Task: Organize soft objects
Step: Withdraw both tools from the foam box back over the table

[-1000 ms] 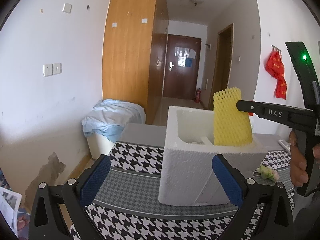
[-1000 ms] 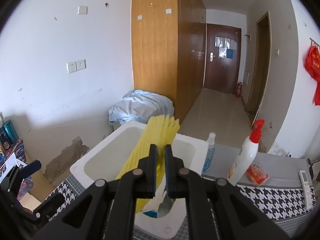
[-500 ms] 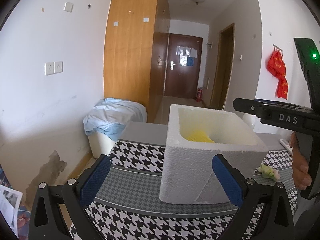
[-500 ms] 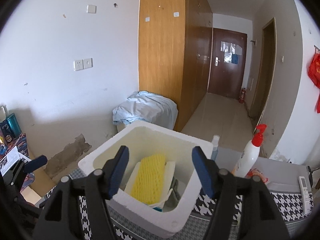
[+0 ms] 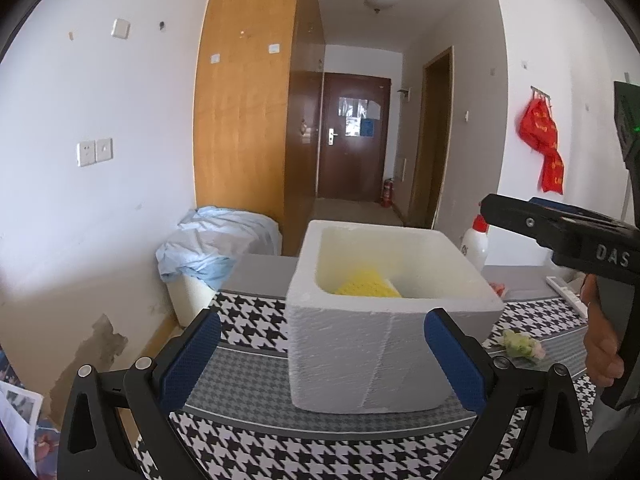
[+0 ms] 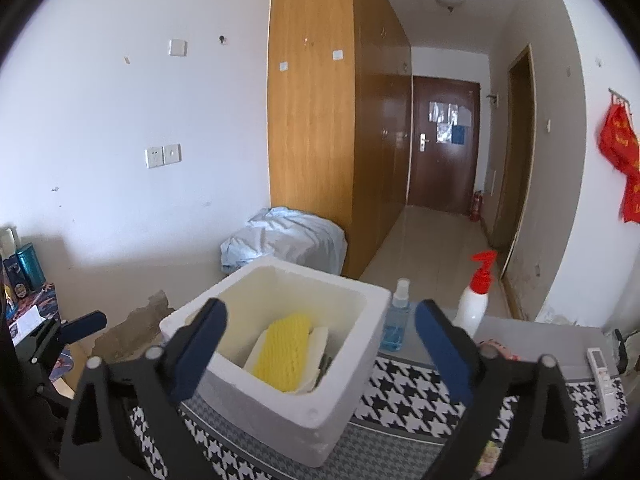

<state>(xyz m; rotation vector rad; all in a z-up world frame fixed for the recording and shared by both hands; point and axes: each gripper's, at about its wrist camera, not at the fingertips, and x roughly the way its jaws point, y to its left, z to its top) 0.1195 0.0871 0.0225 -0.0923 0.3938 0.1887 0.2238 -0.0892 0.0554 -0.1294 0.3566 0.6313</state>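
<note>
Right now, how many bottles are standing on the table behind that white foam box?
2. A small blue spray bottle beside the box's far corner, and a white bottle with a red pump just right of it. The box could hide others.

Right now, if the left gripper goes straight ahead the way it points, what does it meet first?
Most likely the near wall of the white foam box, which stands between the open fingers of the left gripper. Depth is unclear.

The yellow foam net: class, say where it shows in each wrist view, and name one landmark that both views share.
Left wrist view: the yellow foam net lies low inside the white foam box, centre of the picture, only its top showing over the near wall.
Right wrist view: it lies in the box, lower centre.
Shared landmark: the dark brown door.
</note>
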